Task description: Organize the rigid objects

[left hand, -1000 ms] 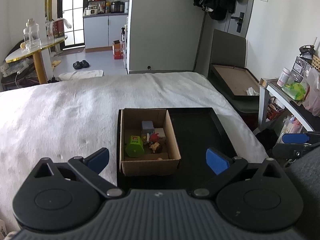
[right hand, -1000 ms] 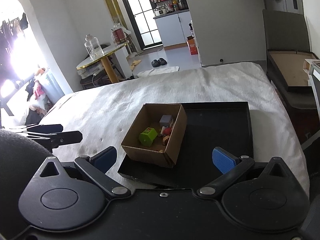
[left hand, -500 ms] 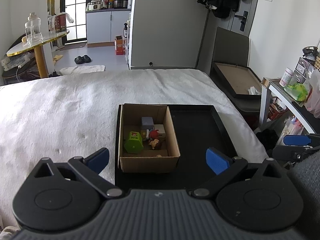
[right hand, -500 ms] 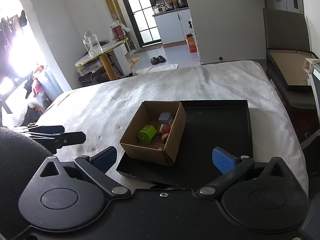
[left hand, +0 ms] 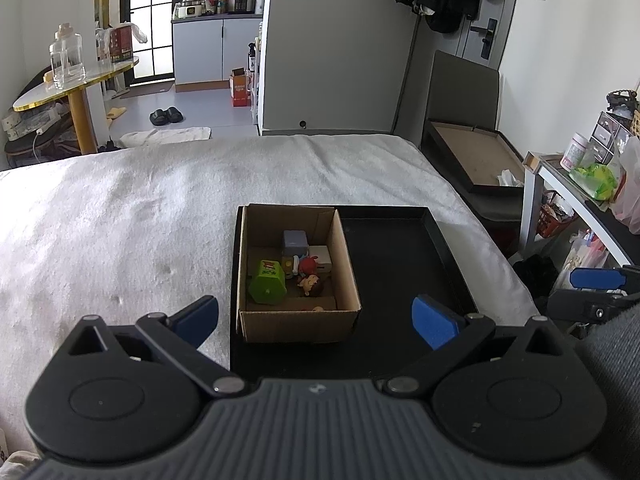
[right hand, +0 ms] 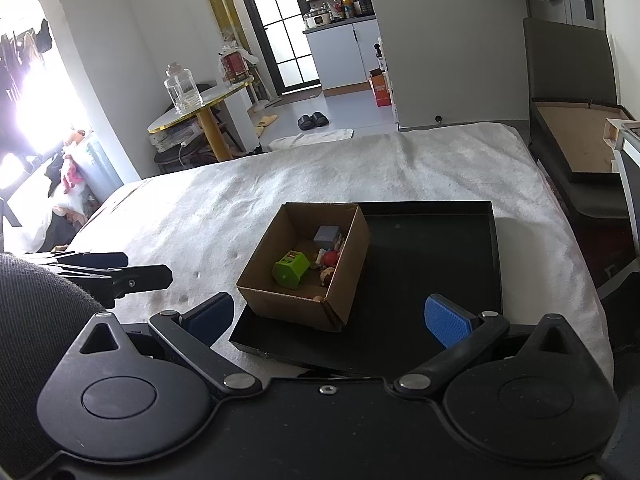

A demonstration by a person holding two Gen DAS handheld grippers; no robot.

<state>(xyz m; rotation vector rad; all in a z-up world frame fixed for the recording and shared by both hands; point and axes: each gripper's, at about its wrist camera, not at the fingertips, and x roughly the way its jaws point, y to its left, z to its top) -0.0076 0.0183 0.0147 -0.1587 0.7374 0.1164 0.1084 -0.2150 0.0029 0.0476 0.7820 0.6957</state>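
scene: small toys (green hexagonal plastic block [left hand: 267, 288], grey cube [left hand: 295, 242], red figurine [left hand: 308, 266]) sit in brown cardboard box [left hand: 296, 322] at left of black tray [left hand: 400, 264] on bed | your left gripper [left hand: 316, 316] and right gripper [right hand: 328, 316]: fingers wide apart, holding nothing, hovering short of box | step: fits either toys gathered or awaiting unpacking; can't tell which

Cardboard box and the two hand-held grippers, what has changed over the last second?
Nothing was taken hold of or let go. Both views shifted slightly: the cardboard box sits a little lower in the left view and the room shows from a slightly raised angle, so the cameras moved, not the things. The left hand-held gripper and right hand-held gripper stay open and empty. The toys stay in the box, on the black tray.
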